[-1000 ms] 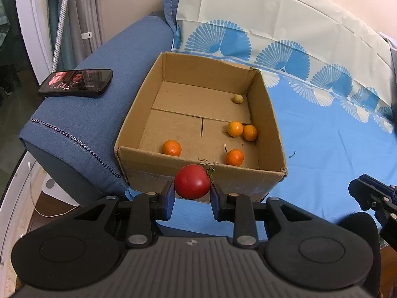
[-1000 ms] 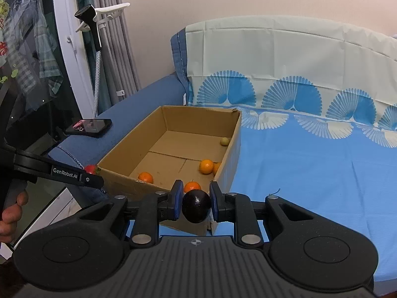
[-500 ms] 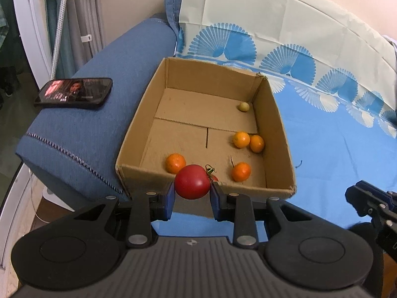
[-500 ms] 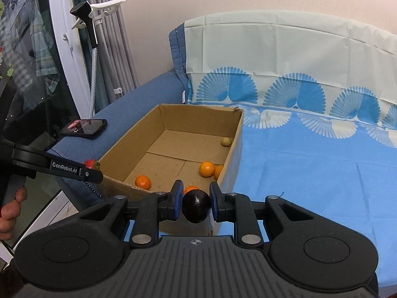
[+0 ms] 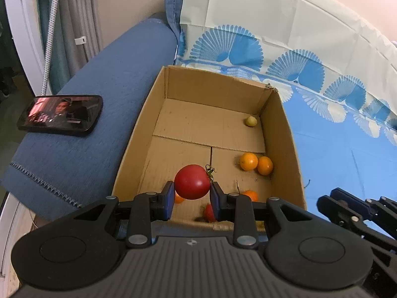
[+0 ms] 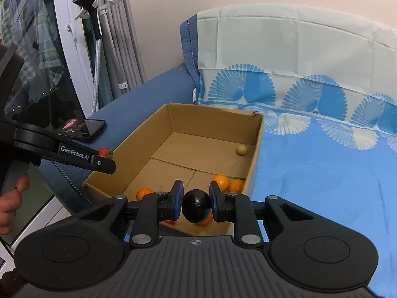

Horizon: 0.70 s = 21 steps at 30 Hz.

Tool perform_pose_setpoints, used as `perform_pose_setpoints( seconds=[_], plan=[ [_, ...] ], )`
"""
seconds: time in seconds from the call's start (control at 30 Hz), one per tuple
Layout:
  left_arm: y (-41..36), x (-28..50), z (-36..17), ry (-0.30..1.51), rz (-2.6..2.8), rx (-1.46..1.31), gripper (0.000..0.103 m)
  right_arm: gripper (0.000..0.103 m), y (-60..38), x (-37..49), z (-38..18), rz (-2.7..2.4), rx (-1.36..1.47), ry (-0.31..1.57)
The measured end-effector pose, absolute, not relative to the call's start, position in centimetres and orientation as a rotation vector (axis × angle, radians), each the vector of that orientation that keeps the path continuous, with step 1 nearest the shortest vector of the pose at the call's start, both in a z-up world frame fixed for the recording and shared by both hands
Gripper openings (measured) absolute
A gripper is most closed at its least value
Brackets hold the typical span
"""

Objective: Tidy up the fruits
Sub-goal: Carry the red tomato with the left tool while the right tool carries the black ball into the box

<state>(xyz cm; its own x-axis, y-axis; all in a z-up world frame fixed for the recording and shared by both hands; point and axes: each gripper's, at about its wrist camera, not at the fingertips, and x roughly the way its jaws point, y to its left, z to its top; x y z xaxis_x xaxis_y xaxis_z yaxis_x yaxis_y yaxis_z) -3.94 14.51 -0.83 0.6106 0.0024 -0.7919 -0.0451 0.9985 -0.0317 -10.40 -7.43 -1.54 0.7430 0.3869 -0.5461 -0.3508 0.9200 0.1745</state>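
Observation:
My left gripper is shut on a red tomato with a green stem and hangs over the near end of an open cardboard box. My right gripper is shut on a dark round fruit above the box's near right corner. Several oranges and one small yellow fruit lie on the box floor. A small red fruit shows low behind the left fingers. From the right wrist view the left gripper shows at the box's left rim with the tomato peeking out.
The box sits on a sofa seat under a blue patterned cover. A phone with its screen lit lies on the blue armrest left of the box. A person's hand grips the left tool's handle. Curtains and a hose stand beyond.
Both grippers have moved forward toward the box with their fruit still held. The tomato now hangs over the box's inside instead of before its near wall.

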Motion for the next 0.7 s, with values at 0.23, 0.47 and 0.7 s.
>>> perform_pose_setpoints(
  seconds=[0.23,0.47,0.7],
  plan=[
    [14.9,0.1,-3.1,0.961,0.058,-0.029,0.034,0.024,-5.7,-6.2,-3.2,0.424,0.036,0.625],
    [15.1,3.2,-5.6,1.01,0.075,-0.005,0.034,0.024,-4.4,-2.7,-5.7,0.435,0.011,0.667],
    [15.2,5.5,-8.6,1.07,0.091,0.017,0.034,0.024,-3.3,-0.6,-8.4,0.445,-0.043,0.707]
  ],
)
